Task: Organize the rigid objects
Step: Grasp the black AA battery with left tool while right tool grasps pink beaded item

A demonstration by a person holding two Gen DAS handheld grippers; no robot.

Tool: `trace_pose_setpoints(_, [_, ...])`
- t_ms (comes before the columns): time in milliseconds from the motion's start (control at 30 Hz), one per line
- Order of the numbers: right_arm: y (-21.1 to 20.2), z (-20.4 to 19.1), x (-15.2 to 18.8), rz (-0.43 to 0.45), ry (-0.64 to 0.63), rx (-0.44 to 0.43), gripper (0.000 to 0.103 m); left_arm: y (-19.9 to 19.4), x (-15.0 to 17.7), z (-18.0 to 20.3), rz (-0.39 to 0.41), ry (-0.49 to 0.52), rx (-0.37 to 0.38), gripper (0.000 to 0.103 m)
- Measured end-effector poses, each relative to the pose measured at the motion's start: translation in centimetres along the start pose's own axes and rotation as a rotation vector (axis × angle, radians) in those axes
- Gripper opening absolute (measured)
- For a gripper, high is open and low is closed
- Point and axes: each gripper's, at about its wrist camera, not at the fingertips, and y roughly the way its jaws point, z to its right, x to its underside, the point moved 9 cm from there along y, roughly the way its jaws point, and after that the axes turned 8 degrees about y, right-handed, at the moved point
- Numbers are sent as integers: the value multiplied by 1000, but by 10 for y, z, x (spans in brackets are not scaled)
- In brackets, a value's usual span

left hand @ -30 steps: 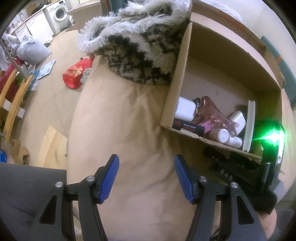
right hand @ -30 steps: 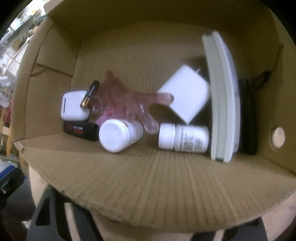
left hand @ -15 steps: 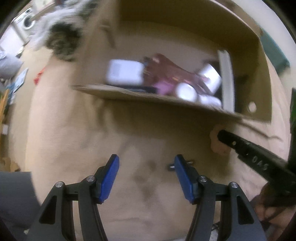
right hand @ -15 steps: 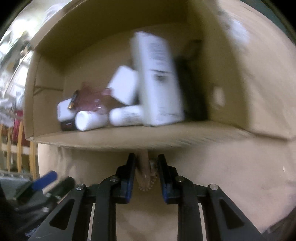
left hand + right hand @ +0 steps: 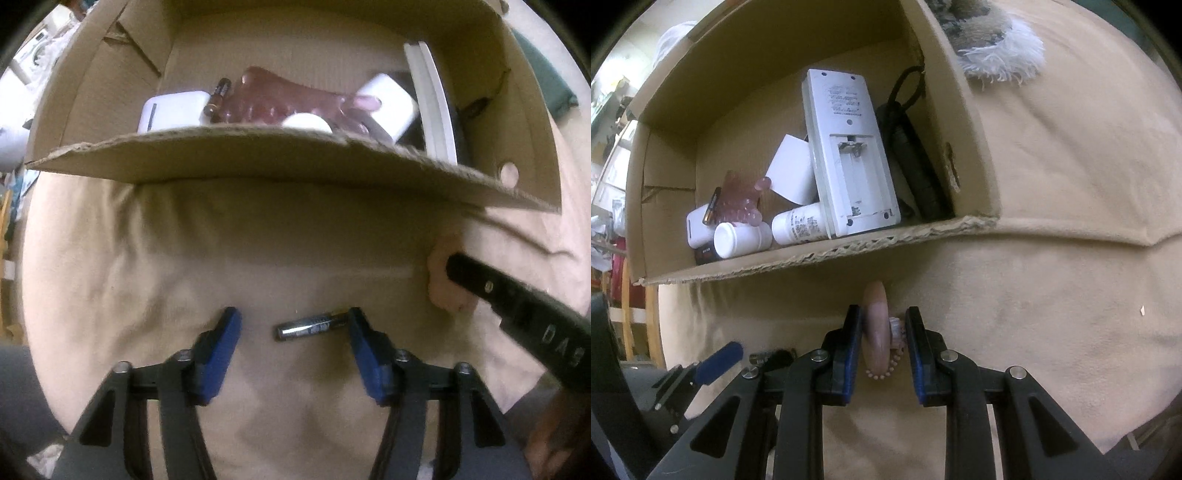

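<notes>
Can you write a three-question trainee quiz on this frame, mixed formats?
1. True or false: the battery on the cushion lies between the left gripper fingers.
2. What is the right gripper shut on? A) a white bottle B) a pink disc-shaped item C) a remote
3. Fill in: the white remote in the cardboard box shows an open, empty ____ compartment.

Key:
1. True; the jaws are closing, pads not yet pressing it.
2. B, the pink disc-shaped item.
3. battery
</notes>
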Motion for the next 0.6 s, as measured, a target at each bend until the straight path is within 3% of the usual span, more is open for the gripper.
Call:
trace_pose_setpoints(33, [-1, 0, 2, 0, -3, 1, 25, -2, -1, 1, 9, 1, 24, 29])
trace_pose_setpoints(67, [-1, 1, 5, 1, -6, 2, 25, -3, -1, -1, 7, 4, 24, 20])
trace_pose_setpoints(100, [-2, -1, 8, 3, -9, 2, 25, -4, -1, -3, 5, 5, 14, 16])
trace_pose_setpoints(133, [-2, -2, 10, 4, -12, 0, 25, -5, -2, -6, 3, 2, 2, 4])
trace_pose_setpoints(167, [-2, -4, 10, 5, -17, 0, 25, -4, 0, -10, -7, -7, 1, 2])
trace_pose_setpoints(233, [-3, -6, 12, 8, -26, -1, 24, 3, 6, -15, -48, -33, 33, 2])
trace_pose_setpoints(400, [-3, -6, 12, 11, -25, -10, 24, -7, 3, -19, -3, -28, 63, 1])
trace_pose_setpoints(600, [-9, 0, 7, 26, 0, -43, 24, -31, -7, -41, 53, -99, 135, 1])
